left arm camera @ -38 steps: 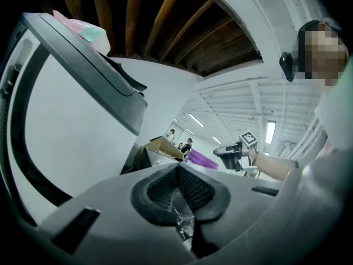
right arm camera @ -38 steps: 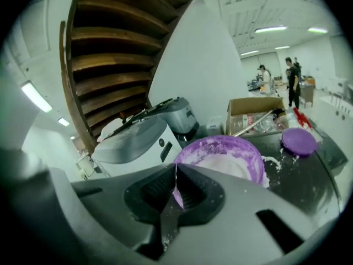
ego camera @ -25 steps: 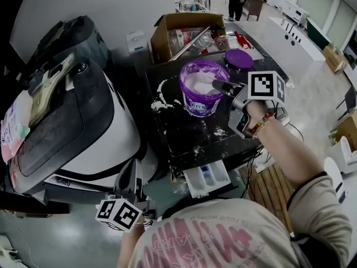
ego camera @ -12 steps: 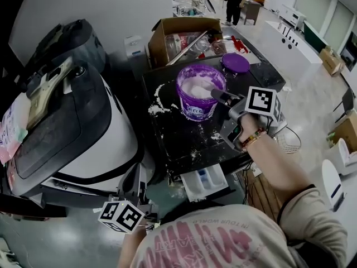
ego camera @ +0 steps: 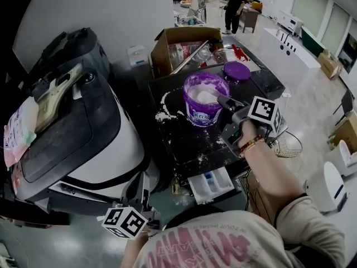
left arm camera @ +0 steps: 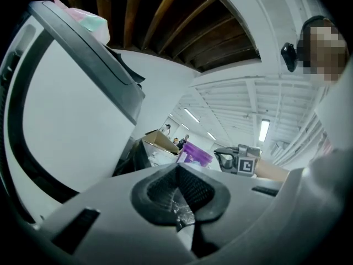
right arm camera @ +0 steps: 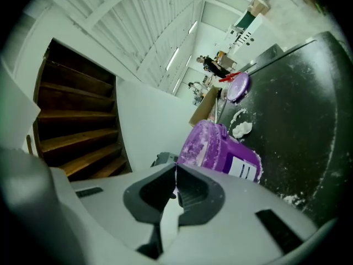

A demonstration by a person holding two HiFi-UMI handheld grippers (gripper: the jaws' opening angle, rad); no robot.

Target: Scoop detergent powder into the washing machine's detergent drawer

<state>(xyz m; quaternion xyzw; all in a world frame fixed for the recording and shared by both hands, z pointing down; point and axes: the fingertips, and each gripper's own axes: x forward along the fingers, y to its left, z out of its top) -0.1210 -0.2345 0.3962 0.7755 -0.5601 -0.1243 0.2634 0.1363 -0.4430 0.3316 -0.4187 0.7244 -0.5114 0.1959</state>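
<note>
The open white detergent drawer (ego camera: pixel 211 183) with a blue compartment is seen below the front edge of the black table (ego camera: pixel 187 144), toward the person from the right gripper (ego camera: pixel 225 101). That gripper is set at the rim of the powder-dusted purple plastic tub (ego camera: pixel 204 115) and is pinched shut on a thin white scoop handle (right arm camera: pixel 168 214). The left gripper (ego camera: pixel 140 184) is held low, closed and empty.

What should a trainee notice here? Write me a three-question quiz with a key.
1. True or false: the detergent drawer stands pulled open.
2. The purple lid lies: A in the drawer; B on the black machine top behind the tub; C on top of the tub.
3. Fill in: the right gripper's jaws are closed on a white ____.
Key: 1 true; 2 B; 3 scoop.
</note>
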